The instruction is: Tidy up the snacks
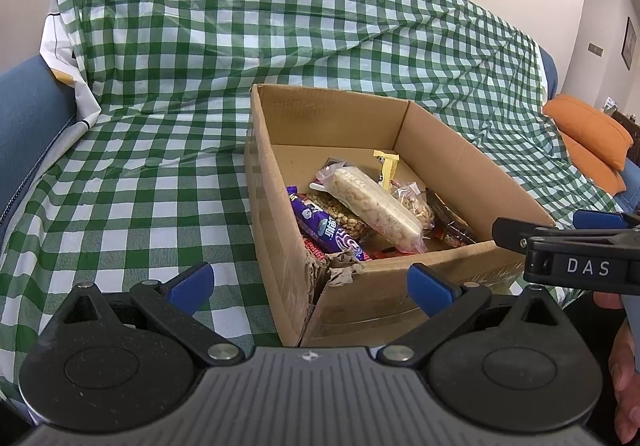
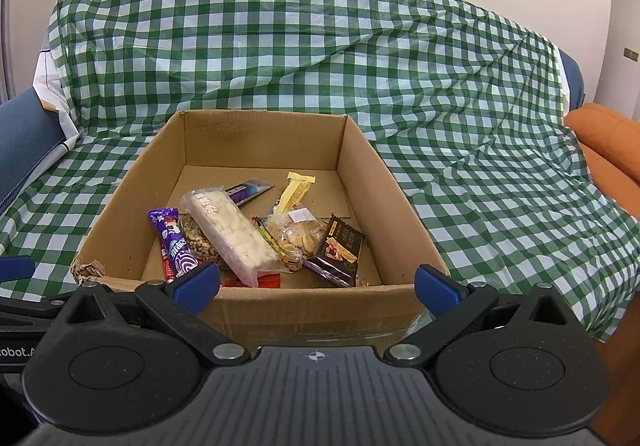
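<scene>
Inside the cardboard box (image 2: pixel 256 134) lie the snacks, heaped toward its near wall. A long clear-wrapped pale rice bar (image 2: pixel 232 234) sits slantwise on top of the heap, leaning over a clear pack of brown nut brittle (image 2: pixel 198 242). Just left of these lies a purple wrapper (image 2: pixel 172 242) with white print, its end close to the near wall. Right of the rice bar is a clear bag of peanuts (image 2: pixel 298 236), and touching that bag on its right is a dark bar wrapper (image 2: pixel 340 250) with a picture of fruit on it. Farther back, a yellow stick pack (image 2: pixel 296 190) and a flat purple-and-silver packet (image 2: pixel 250 190) lie on the bare box floor. Something red (image 2: pixel 266 280) shows under the rice bar at the near wall; what it is cannot be told.

The box stands on a green-and-white checked cloth (image 2: pixel 440 86) draped over a blue sofa (image 2: pixel 24 126); its near left corner (image 1: pixel 336 270) is torn and crumpled. An orange cushion (image 1: pixel 588 134) lies well to the right.

Both claws hang just before the near wall of the box, outside it. The left claw (image 1: pixel 312 282) is spread wide and holds nothing. The right claw (image 2: pixel 316 284) is likewise released, its blue fingertips (image 2: pixel 198 284) far apart and touching no snack.
</scene>
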### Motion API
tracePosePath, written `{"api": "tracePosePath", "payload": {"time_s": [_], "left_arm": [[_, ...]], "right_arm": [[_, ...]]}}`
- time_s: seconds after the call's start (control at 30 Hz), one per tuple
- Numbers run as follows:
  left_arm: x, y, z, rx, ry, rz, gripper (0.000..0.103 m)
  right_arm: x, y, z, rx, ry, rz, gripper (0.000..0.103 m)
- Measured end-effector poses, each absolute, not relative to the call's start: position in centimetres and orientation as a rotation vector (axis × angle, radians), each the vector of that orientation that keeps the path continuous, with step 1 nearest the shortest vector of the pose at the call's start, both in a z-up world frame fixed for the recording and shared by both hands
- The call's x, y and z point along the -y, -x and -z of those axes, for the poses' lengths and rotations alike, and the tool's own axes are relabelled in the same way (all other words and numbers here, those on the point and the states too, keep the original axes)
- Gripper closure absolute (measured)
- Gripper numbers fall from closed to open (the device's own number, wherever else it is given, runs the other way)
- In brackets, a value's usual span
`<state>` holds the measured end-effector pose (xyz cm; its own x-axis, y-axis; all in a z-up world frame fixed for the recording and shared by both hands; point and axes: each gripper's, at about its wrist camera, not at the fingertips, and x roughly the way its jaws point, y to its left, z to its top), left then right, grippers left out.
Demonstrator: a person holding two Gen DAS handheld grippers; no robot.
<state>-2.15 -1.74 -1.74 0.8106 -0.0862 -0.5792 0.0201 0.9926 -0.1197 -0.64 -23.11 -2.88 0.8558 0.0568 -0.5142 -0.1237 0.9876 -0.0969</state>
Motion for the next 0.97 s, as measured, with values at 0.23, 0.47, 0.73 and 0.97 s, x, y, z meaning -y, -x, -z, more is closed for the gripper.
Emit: {"api": "tracePosePath", "payload": {"time_s": [0.23, 0.47, 0.73, 0.97], "left_arm": [[1.71, 2.19, 1.72, -0.622, 0.111, 0.056, 0.0], [1.72, 2.25, 1.57, -0.616, 0.106, 0.059, 0.0], [1.58, 2.1, 1.37, -0.61, 0.109, 0.065, 0.0], [1.62, 2.17, 1.33, -0.585, 0.103, 0.076, 0.0]], "right_arm": [[23.08, 0.65, 2.92, -0.535, 0.128, -0.095, 0.0], [22.97, 0.68, 2.86, -0.533, 0.127, -0.099, 0.0], [22.74, 0.69, 2.41, -0.531, 0.122, -0.104, 0.0], [22.91, 0.65, 2.47, -0.528, 0.108, -0.103, 0.0]]}}
